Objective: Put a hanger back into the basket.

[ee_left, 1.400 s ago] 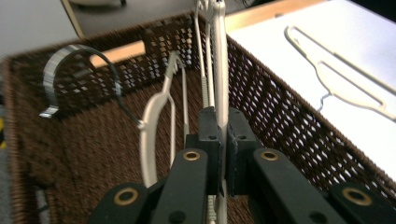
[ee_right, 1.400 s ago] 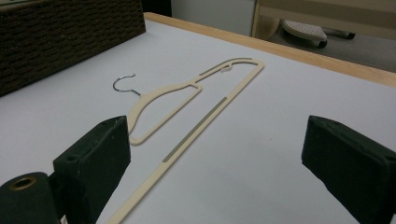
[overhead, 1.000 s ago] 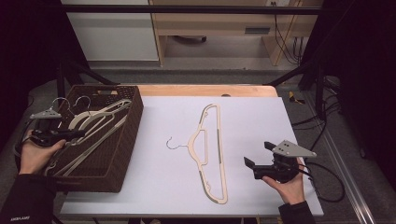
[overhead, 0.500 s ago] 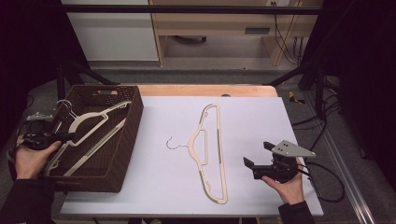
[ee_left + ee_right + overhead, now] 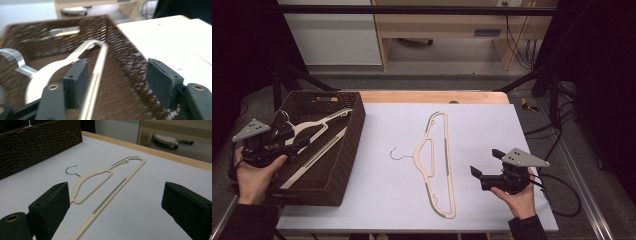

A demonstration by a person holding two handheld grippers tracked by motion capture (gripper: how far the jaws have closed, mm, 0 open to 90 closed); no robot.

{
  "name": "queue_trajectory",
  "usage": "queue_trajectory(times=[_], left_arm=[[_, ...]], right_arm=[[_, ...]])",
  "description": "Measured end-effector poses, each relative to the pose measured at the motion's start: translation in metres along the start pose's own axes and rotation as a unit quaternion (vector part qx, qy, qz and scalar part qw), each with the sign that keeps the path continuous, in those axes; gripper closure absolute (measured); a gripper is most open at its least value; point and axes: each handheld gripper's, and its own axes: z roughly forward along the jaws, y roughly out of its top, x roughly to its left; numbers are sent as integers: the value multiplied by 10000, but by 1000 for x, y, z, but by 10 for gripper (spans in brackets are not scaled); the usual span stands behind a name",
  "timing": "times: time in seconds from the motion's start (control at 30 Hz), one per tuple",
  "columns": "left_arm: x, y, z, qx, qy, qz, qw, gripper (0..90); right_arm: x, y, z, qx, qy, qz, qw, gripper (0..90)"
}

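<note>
One cream hanger (image 5: 438, 162) already lies flat on the white table (image 5: 492, 125) — ahead of the right gripper (image 5: 484, 162), jaws spread and empty. The left gripper (image 5: 287, 139), jaws just opening, straddles without pinching a second hanger (image 5: 96, 65) inside the wicker basket (image 5: 354, 125) — not yet lifted.

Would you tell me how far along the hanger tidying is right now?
Done: one cream hanger lies in the wicker basket. In hand: nothing; the left gripper, jaws just opening, is open over it. Left: the hanger on the table, in front of the open right gripper.
</note>
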Motion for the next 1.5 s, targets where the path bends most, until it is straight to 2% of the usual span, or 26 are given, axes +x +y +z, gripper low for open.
queue_trajectory(times=[0.1,0.13,0.23,0.27,0.3,0.37,0.4,0.47,0.53,0.6,0.77,0.83,0.93,1.03,1.07,1.17,1.27,1.33,1.37,1.47,1.5], left_arm=[[-22,2,5,-191,-219,86,9995,260],[-31,2,7,-283,-341,104,9990,226],[-51,1,13,-404,-584,155,9974,195],[-66,-1,18,-438,-707,229,9963,166],[-66,-1,18,-438,-707,229,9963,156],[-84,-6,25,-468,-901,328,9943,138],[-84,-6,25,-468,-901,328,9943,130],[-101,-12,33,-493,-1085,468,9918,122],[-106,-15,36,-488,-1146,484,9910,111],[-118,-24,46,-402,-1321,546,9889,106],[-132,-31,54,-343,-1474,610,9866,91],[-136,-35,58,-282,-1537,681,9854,86],[-139,-39,62,-194,-1593,653,9849,85],[-139,-44,67,-144,-1568,646,9854,85],[-140,-46,69,-140,-1583,625,9853,85],[-141,-47,70,-113,-1616,607,9849,85],[-144,-48,71,-64,-1612,686,9845,85],[-145,-49,72,-46,-1600,670,9848,86],[-146,-50,73,-37,-1600,663,9849,86],[-148,-53,75,-11,-1575,636,9855,88],[-148,-53,76,13,-1580,647,9853,91]], right_arm=[[2,3,3,-8,31,-3,10000,84],[4,5,5,-13,65,3,10000,85],[5,7,7,-23,89,4,10000,86],[7,9,9,-22,98,13,9999,88],[7,9,9,-22,98,13,9999,88],[9,11,12,-32,108,4,9999,95],[9,11,12,-32,108,4,9999,95],[12,12,15,3,134,16,9999,107],[15,12,18,55,167,-1,9998,113],[19,10,22,134,223,5,9997,121],[27,4,31,320,302,13,9990,137],[34,-1,41,551,340,39,9979,153],[39,-5,48,677,379,47,9970,164],[46,-9,58,851,466,-33,9953,173],[52,-12,66,976,521,-74,9938,179],[58,-14,72,1033,530,-110,9932,185],[65,-19,83,1165,679,36,9909,204],[73,-26,94,1397,622,-142,9881,212],[73,-26,94,1397,622,-142,9881,212],[81,-32,106,1602,780,-247,9837,256],[81,-35,111,1662,800,-232,9826,297]])
